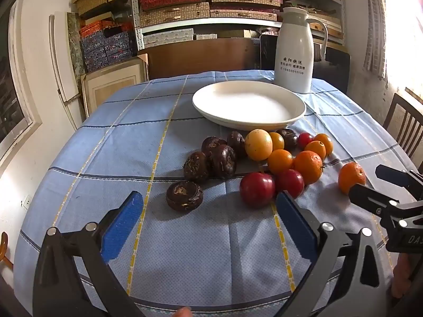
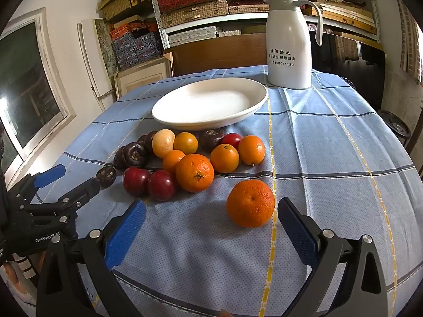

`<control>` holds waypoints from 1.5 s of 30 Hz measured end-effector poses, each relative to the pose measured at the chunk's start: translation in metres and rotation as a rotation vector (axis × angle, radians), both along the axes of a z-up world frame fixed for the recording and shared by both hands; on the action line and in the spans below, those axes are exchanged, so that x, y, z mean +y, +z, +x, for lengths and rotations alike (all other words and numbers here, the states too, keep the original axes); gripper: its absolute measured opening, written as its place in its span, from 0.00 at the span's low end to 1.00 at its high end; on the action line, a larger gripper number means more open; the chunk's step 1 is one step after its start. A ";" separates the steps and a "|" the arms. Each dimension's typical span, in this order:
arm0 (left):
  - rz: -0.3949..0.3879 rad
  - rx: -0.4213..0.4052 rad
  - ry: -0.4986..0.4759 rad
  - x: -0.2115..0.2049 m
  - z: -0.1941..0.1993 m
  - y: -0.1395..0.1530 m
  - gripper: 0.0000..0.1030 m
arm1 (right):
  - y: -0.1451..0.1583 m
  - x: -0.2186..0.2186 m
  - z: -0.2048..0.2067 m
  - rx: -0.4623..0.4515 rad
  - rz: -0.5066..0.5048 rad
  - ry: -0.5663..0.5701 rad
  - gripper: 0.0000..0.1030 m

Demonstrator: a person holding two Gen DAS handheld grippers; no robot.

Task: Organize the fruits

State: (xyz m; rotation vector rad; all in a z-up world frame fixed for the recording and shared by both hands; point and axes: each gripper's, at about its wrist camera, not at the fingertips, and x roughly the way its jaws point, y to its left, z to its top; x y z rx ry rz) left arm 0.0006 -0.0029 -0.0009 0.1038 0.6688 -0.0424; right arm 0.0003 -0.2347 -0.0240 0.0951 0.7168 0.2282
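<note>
The left tongs (image 1: 208, 206) hover spread wide and empty above the blue checked cloth on the surface (image 1: 105, 137), with a lone dark brown fruit (image 1: 184, 195) lying between the blue pads and just ahead of them, and a red plum (image 1: 257, 189) close beside the right-hand pad. Beyond these the heap of fruit (image 1: 264, 155), dark ones, yellow ones, small oranges and red plums touching one another, sits ahead of the tongs, and the bare white plate (image 1: 248, 105) stands further ahead still, with a white jug (image 1: 293, 50) behind it. To the right, the right tongs (image 2: 211, 211) are likewise released and hold nothing; a single large mandarin (image 2: 250, 203) rests apart from the heap, between the pads but nearer the right-hand one. The step in hand looks to be the first pick for the plate. Done well, each tool probably centres on its own loose fruit before closing, so the pads meet the widest part and the round skin does not roll away. Lowering close to the cloth, squeezing gently and lifting straight up should keep neighbouring fruit undisturbed; the two tools stand near each other, so moving one at a time seems safer.
</note>
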 end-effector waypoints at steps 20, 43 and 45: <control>-0.001 0.006 0.001 -0.001 0.000 0.000 0.96 | 0.001 -0.001 -0.001 -0.001 0.002 0.000 0.97; 0.001 0.013 -0.003 -0.004 0.002 -0.010 0.96 | 0.001 0.000 -0.001 -0.002 0.003 0.000 0.97; 0.001 0.013 -0.003 -0.004 0.002 -0.010 0.96 | 0.001 -0.001 -0.001 -0.001 0.003 0.000 0.97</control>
